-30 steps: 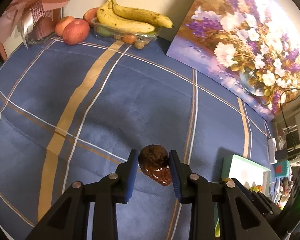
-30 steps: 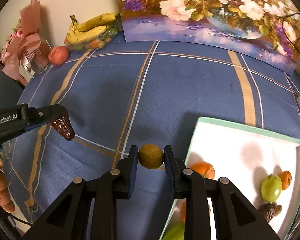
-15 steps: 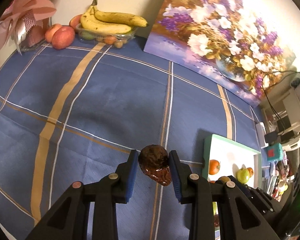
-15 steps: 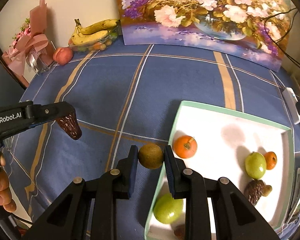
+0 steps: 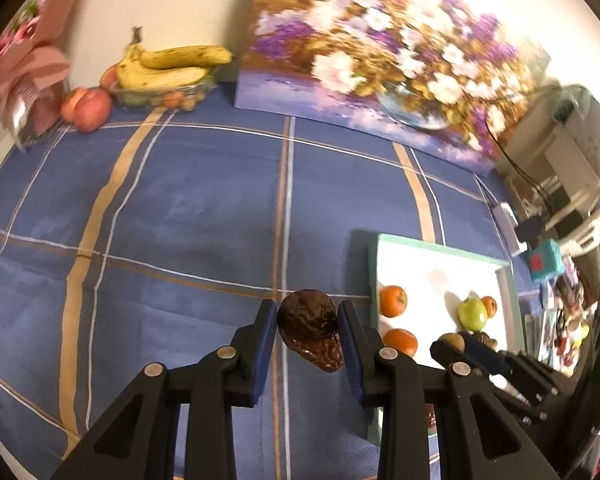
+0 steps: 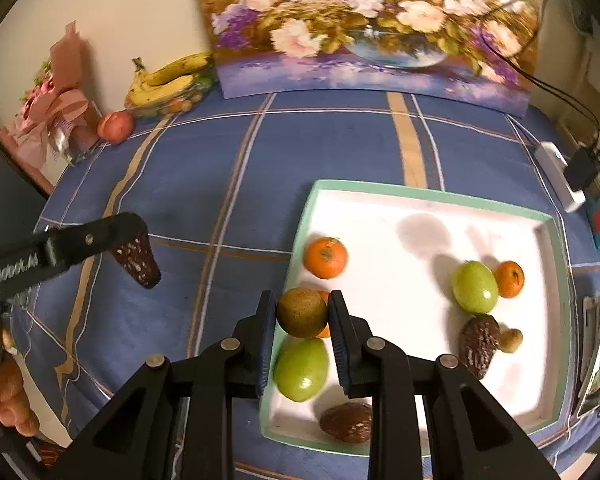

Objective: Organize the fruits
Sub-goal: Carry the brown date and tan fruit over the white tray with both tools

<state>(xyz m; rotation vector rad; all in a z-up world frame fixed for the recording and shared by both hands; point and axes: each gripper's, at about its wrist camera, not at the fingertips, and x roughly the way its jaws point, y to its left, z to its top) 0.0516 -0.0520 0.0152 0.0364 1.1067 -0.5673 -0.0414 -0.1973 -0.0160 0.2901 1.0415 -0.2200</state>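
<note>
My left gripper is shut on a dark brown wrinkled date, held above the blue cloth left of the white tray. The date also shows in the right wrist view. My right gripper is shut on a brownish-green round fruit, held over the left edge of the white tray. The tray holds oranges, green fruits and dark dates.
A glass dish with bananas and apples beside it stand at the back left. A flower painting leans on the wall. A pink bouquet sits at far left. A power strip and cables lie right of the tray.
Both grippers have moved right toward the tray with their fruit. The right gripper now hangs over the tray's left edge; more of the tray is in view.
</note>
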